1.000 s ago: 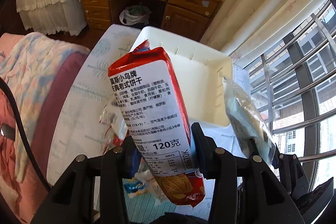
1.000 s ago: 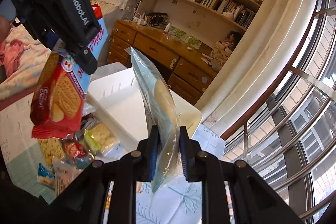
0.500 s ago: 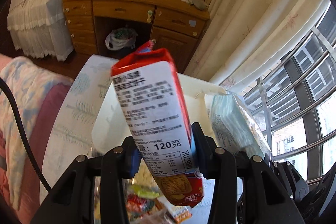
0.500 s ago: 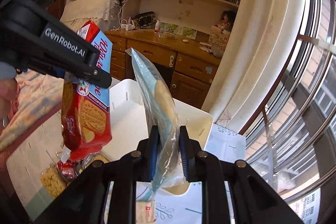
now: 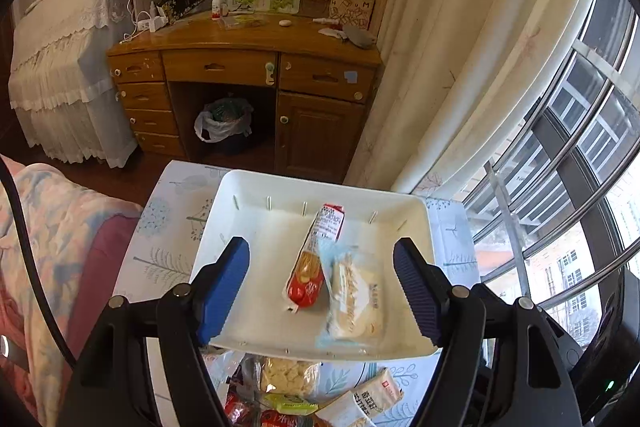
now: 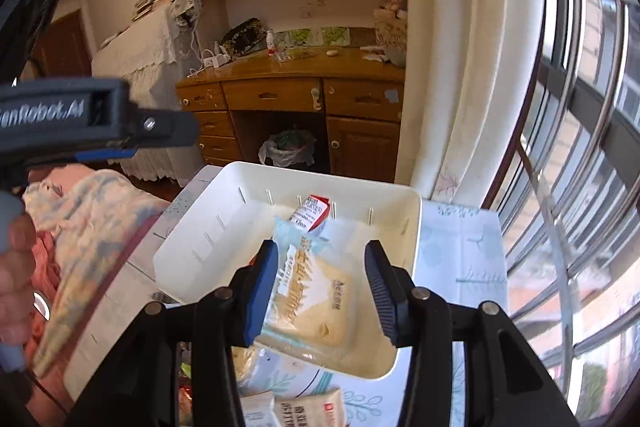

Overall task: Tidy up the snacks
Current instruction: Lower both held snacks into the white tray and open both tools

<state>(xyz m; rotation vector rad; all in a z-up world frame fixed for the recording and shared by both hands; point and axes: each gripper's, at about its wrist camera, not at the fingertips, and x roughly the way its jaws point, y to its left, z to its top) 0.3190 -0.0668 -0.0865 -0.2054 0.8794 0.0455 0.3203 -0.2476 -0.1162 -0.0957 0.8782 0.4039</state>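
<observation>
Left gripper [image 5: 322, 277]: hovering above the white bin [image 5: 256, 307], jaws opening, nothing pressed between the pads.
Red biscuit pack [image 5: 314, 259]: lying inside the white bin near its middle, label end pointing to the far wall.
Clear cake packet [image 5: 354, 301]: lying inside the bin, touching the red pack's right side.
Right gripper [image 6: 322, 289]: hanging over the bin's near edge, jaws opening, released packet lying below.
</observation>
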